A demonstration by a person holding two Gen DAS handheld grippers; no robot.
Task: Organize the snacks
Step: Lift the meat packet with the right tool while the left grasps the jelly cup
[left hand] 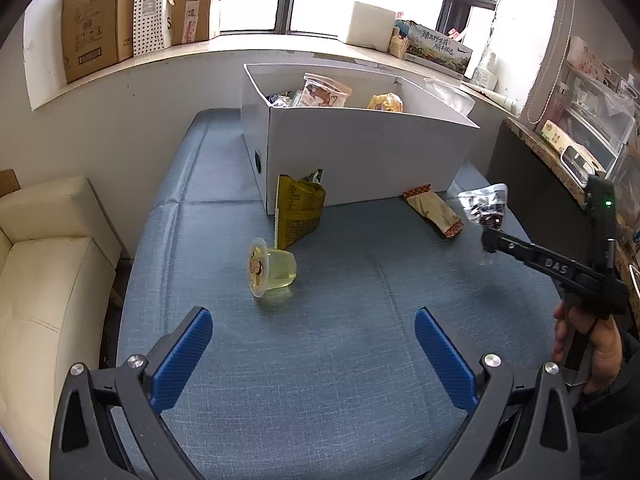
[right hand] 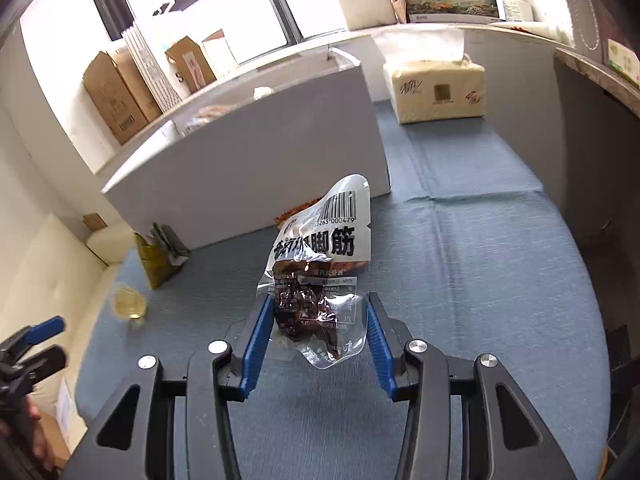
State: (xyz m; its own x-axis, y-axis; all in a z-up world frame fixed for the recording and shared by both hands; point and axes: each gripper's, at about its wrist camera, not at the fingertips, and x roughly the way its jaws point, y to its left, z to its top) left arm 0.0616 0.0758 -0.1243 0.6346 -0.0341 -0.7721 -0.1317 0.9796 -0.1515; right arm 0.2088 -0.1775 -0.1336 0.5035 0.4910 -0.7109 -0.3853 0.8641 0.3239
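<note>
The right gripper [right hand: 318, 328] pinches a clear snack packet [right hand: 316, 280] above the blue mat [right hand: 480, 280]; the packet hides the brown wrapper behind it. The left gripper [left hand: 314, 354] is spread, holding nothing, short of the jelly cup [left hand: 272, 268]. The white box [left hand: 360, 152] conceals most of its contents.

We take this for a lived-in room of a home or small office: a cream sofa [left hand: 48, 280] beside the blue-cushioned bench [left hand: 320, 340], cardboard boxes [left hand: 96, 20] on the windowsill [left hand: 248, 46] behind it, a tissue pack [right hand: 438, 90] at its far end.
</note>
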